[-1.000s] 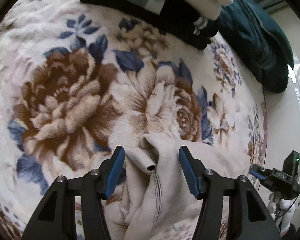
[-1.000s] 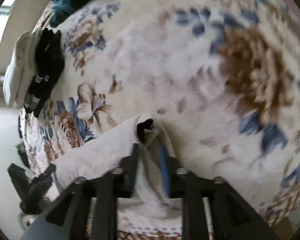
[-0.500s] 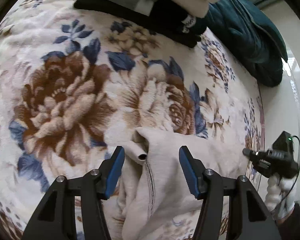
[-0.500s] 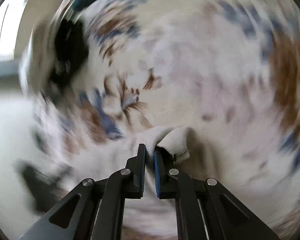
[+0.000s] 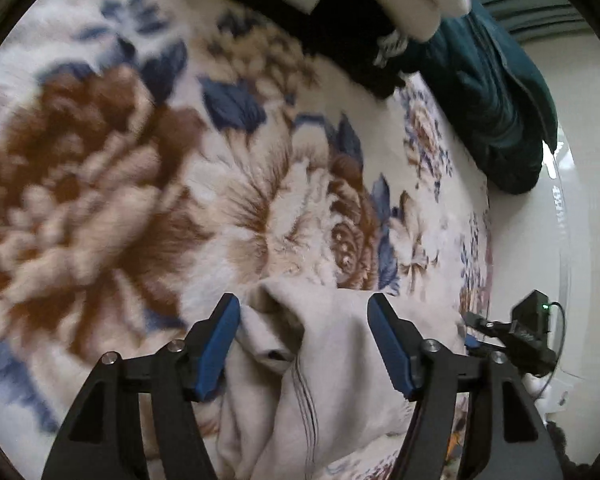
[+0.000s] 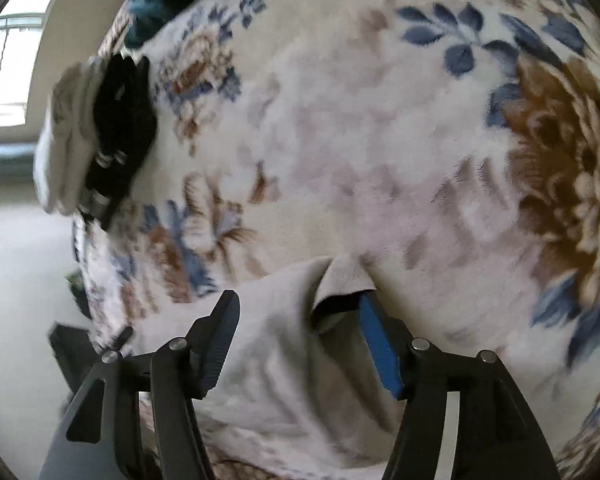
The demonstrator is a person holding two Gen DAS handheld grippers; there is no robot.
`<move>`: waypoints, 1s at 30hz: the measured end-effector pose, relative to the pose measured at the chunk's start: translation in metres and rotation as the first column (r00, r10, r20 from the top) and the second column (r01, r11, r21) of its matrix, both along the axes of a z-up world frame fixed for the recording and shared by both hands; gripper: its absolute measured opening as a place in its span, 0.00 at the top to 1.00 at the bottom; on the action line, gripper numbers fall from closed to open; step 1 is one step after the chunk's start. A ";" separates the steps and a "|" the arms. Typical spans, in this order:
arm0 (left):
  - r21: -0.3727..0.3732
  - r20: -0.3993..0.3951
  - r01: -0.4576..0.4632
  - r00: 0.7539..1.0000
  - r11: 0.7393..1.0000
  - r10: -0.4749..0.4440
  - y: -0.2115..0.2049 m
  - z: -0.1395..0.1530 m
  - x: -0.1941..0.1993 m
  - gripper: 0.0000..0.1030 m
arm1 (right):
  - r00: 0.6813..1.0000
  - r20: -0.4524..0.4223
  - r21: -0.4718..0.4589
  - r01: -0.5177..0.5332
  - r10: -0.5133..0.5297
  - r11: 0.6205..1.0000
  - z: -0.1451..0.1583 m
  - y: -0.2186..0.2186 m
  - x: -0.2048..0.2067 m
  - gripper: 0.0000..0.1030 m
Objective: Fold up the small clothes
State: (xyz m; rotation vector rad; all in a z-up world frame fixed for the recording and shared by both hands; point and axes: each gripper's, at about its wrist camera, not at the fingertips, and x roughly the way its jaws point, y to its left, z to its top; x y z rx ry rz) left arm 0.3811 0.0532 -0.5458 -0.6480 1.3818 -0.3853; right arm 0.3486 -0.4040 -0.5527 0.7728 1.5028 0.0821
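Observation:
A beige garment (image 5: 332, 368) lies crumpled on a floral blanket (image 5: 148, 184). My left gripper (image 5: 304, 344) is open, its blue pads on either side of a bunched fold with an opening; I cannot tell whether they touch the cloth. In the right wrist view the same garment (image 6: 284, 352) lies between the fingers of my right gripper (image 6: 300, 344), which is open around a raised flap of cloth. The right gripper also shows at the right edge of the left wrist view (image 5: 500, 340).
A stack of folded clothes, white over black (image 5: 364, 4), sits at the blanket's far edge, with a dark teal garment (image 5: 496, 92) beside it. The stack (image 6: 96, 136) shows at the left in the right wrist view. The blanket's edge drops off at the right (image 5: 488, 240).
My right gripper was shut on the garment's edge half a second ago and is now open, the cloth released. The left gripper stayed open and moved slightly closer over the garment.

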 end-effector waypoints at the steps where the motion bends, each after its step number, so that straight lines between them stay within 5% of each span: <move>1: -0.005 -0.014 0.018 1.000 1.000 -0.019 -0.004 -0.006 0.004 0.38 | 1.000 -0.014 0.016 -0.008 0.008 1.000 -0.007 -0.002 0.000 0.38; 6: -0.017 0.032 0.037 0.999 0.999 -0.036 -0.017 -0.007 0.014 0.41 | 1.000 -0.008 0.094 0.005 -0.004 0.996 -0.028 -0.003 -0.001 0.42; 7: -0.009 0.061 0.035 0.998 0.999 -0.035 -0.019 -0.003 0.013 0.46 | 1.000 -0.001 0.113 0.009 -0.009 0.994 -0.028 -0.003 -0.002 0.56; 8: -0.003 0.075 0.042 0.996 0.999 -0.041 -0.021 -0.001 0.013 0.72 | 1.000 0.007 0.113 0.014 -0.014 0.994 -0.027 -0.001 -0.003 0.59; 9: 0.025 0.085 0.051 0.995 0.998 -0.053 -0.024 0.002 0.012 0.84 | 1.000 0.021 0.108 0.017 -0.019 0.994 -0.025 -0.001 -0.005 0.63; 12: 0.031 0.122 0.047 0.991 0.998 -0.051 -0.024 0.008 0.008 0.87 | 0.998 0.045 0.103 0.036 -0.041 0.994 -0.018 0.000 -0.013 0.69; 14: 0.028 0.095 0.044 0.994 0.999 -0.047 -0.020 0.007 0.007 0.84 | 0.998 0.054 0.063 0.008 -0.012 0.998 -0.014 0.004 -0.013 0.69; 16: -0.067 0.036 0.018 0.999 0.998 -0.015 -0.010 -0.001 0.008 0.72 | 1.000 0.025 0.034 -0.019 0.018 0.999 -0.015 0.009 -0.008 0.53; 18: -0.169 -0.017 -0.027 1.000 0.985 0.024 0.004 -0.009 0.007 0.49 | 1.000 -0.007 0.079 -0.014 0.015 0.997 -0.019 0.005 -0.004 0.44; 20: -0.257 -0.069 -0.077 0.996 0.963 0.061 0.019 -0.017 0.005 0.38 | 1.000 -0.005 0.083 -0.024 0.024 0.996 -0.019 0.005 0.002 0.34; 28: -0.248 -0.099 -0.010 0.995 0.969 -0.015 0.009 -0.027 0.004 0.38 | 0.994 -0.028 0.101 -0.103 0.106 0.990 -0.035 0.009 0.011 0.30; 30: -0.217 -0.084 0.001 0.996 0.976 -0.020 0.004 -0.024 0.005 0.37 | 0.995 -0.009 0.104 -0.093 0.095 0.990 -0.033 0.009 0.010 0.37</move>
